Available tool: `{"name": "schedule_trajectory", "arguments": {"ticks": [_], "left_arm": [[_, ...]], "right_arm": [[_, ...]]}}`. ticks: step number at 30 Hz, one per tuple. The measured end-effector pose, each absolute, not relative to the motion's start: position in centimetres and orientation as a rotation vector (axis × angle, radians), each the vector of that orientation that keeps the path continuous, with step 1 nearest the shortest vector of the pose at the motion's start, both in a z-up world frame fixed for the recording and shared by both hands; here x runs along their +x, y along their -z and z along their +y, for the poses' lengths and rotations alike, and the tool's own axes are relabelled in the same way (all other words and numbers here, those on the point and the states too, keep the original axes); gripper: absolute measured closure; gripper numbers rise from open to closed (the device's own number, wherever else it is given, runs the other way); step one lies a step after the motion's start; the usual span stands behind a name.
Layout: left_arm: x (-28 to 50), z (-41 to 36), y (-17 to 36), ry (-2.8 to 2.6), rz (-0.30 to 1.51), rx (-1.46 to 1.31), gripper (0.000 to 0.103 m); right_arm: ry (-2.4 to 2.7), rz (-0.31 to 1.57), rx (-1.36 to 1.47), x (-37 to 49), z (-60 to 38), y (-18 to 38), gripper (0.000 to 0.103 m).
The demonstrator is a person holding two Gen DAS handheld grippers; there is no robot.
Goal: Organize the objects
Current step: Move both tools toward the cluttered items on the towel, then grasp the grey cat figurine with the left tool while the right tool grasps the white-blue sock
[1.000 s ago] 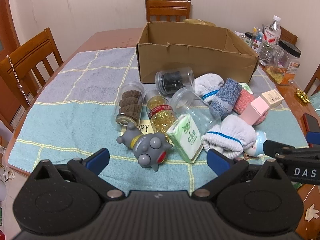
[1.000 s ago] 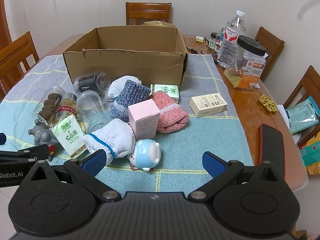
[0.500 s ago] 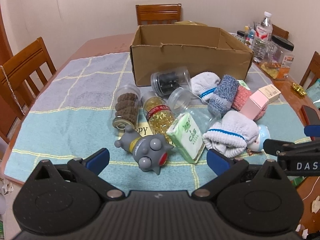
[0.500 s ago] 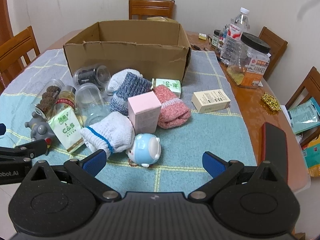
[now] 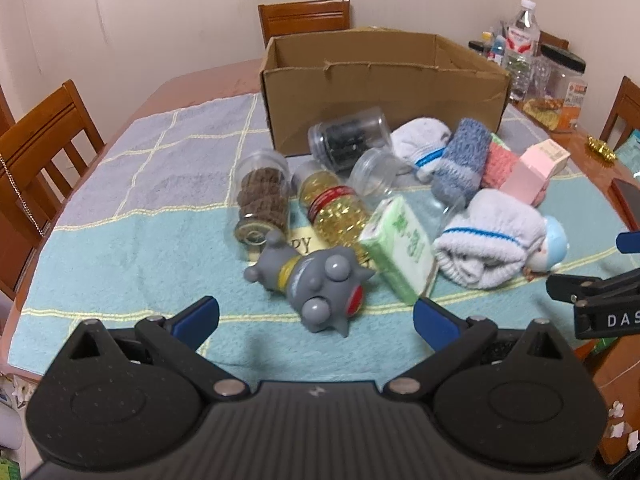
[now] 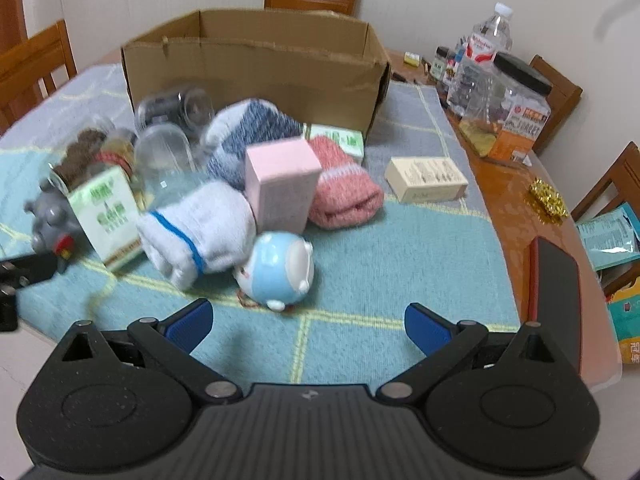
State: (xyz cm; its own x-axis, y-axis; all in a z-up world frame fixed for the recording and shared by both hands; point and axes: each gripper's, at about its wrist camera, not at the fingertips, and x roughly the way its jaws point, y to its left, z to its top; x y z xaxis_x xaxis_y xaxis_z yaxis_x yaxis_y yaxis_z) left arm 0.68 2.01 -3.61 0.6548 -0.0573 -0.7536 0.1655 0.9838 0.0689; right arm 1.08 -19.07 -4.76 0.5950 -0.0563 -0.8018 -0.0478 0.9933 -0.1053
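While both grippers, left gripper (image 5: 316, 316) and right gripper (image 6: 308, 322), hover spread wide and empty, the grey toy (image 5: 310, 280) lies on the table's towel (image 5: 120, 248), head toward the camera.

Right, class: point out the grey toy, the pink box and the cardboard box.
grey toy (image 5: 310, 280), left wrist view, on its body.
pink box (image 6: 280, 184), right wrist view, on its front face.
cardboard box (image 6: 256, 76), right wrist view, on its near wall.
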Motion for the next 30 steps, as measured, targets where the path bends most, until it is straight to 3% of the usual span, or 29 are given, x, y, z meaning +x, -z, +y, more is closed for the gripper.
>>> {"name": "schedule_trajectory", "arguments": {"ticks": [18, 30], "left_arm": [[3.1, 3.6, 6.8, 0.218, 0.876, 0.195, 0.001], [4.8, 3.4, 7.5, 0.298, 0.859, 0.235, 0.009]], "right_arm": [[-0.123, 0.951, -0.115, 2.4, -17.7, 5.2, 0.000], [-0.212, 0.939, -0.193, 2.8, -16.3, 4.5, 0.000]]}}
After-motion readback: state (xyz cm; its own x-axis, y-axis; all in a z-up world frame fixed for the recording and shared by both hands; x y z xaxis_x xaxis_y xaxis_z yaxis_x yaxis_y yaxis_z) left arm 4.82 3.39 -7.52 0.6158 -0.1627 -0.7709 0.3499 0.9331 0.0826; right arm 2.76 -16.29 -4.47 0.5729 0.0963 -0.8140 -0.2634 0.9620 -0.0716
